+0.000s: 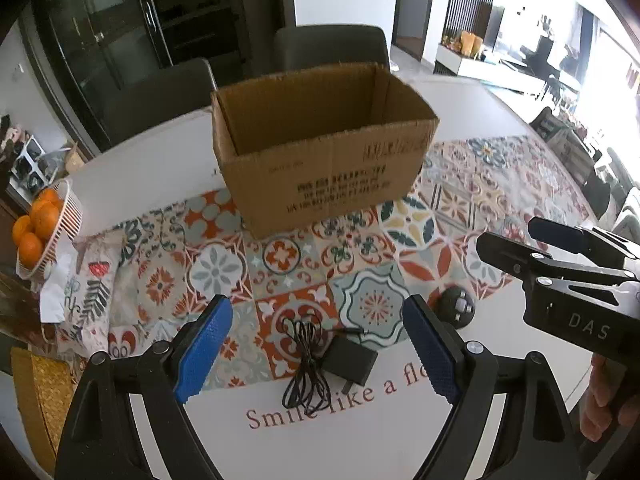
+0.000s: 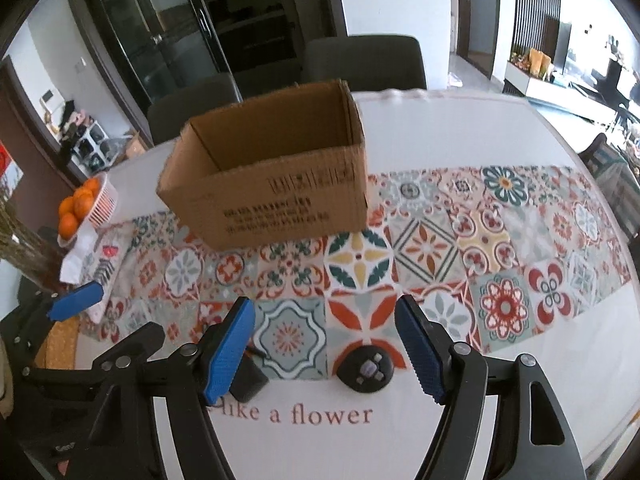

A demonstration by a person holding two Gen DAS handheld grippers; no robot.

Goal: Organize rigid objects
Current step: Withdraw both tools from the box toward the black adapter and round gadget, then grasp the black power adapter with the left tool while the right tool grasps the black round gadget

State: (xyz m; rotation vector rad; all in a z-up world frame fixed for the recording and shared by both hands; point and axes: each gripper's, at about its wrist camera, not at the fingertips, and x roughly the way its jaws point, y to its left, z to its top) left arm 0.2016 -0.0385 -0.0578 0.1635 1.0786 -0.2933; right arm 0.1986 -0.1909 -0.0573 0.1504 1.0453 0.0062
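Observation:
An open, empty cardboard box point(image 1: 320, 184) point(image 2: 280, 200) stands on the patterned table runner. A black power adapter point(image 1: 352, 362) with its bundled cord point(image 1: 304, 364) lies at the runner's near edge. My left gripper point(image 1: 318, 350) hovers open above it, blue pads to either side and not touching it. To the right lies a round black device with buttons point(image 1: 458, 306) point(image 2: 366, 368). The right gripper point(image 2: 324, 352) stands open over it, with nothing pressed between the pads. The adapter point(image 2: 250, 380) is partly hidden behind the right gripper's left finger.
A pink basket of oranges point(image 1: 44, 224) point(image 2: 86, 204) sits at the table's left end beside a folded printed cloth point(image 1: 88, 292). Two dark chairs point(image 1: 332, 46) stand behind the table. White tabletop with printed lettering lies nearest me. A hand point(image 1: 608, 400) holds the right gripper.

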